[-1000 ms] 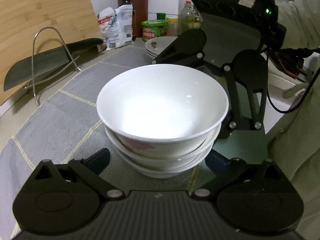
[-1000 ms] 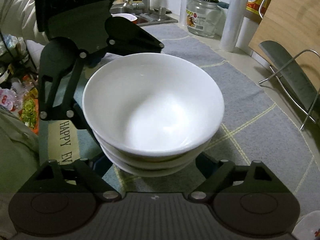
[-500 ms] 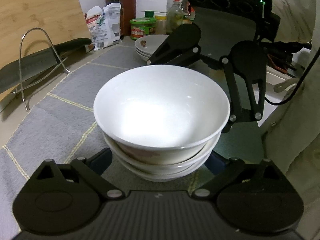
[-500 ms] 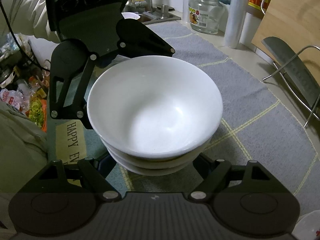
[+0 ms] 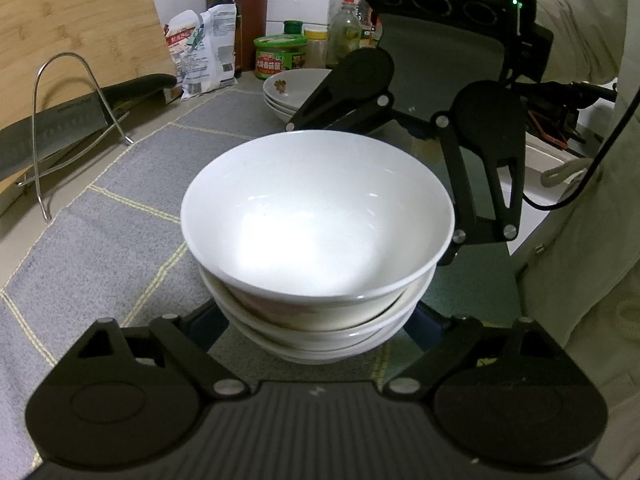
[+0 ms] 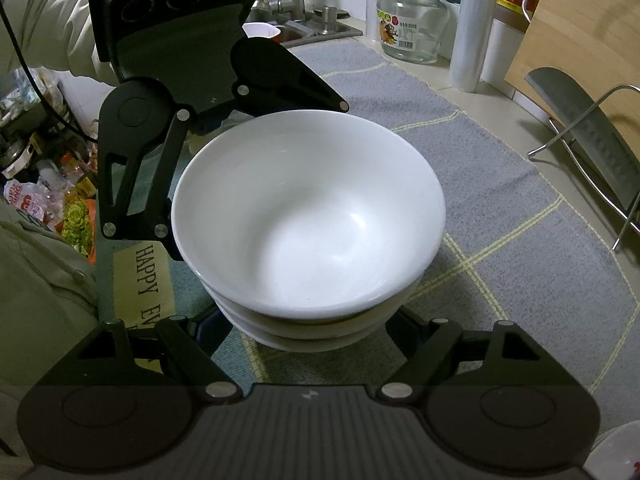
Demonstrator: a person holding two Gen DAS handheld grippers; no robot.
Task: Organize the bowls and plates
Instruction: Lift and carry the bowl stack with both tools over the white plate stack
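A stack of three white bowls (image 5: 316, 220) fills the middle of both wrist views (image 6: 308, 216), above the grey mat. My left gripper (image 5: 316, 332) has its jaws wide apart under the sides of the lowest bowl; the fingertips are hidden by the bowls. My right gripper (image 6: 308, 328) faces it from the opposite side, its jaws likewise spread around the stack's base. The right gripper also shows beyond the bowls in the left wrist view (image 5: 404, 120). A stack of white plates (image 5: 294, 92) with a floral print sits farther back on the mat.
A grey mat (image 5: 112, 232) with yellow lines covers the counter. A wire rack (image 5: 64, 120) holds a cleaver (image 6: 584, 132) by a wooden board (image 5: 72, 20). Bottles, a bag and a green-lidded tub (image 5: 280, 56) line the back wall. A glass jar (image 6: 412, 20) and a sink (image 6: 312, 28) stand farther off.
Both grippers and the bowl stack between them have shifted together across the mat toward the plates; the rack and board now sit farther to the side. Jaw openings look unchanged.
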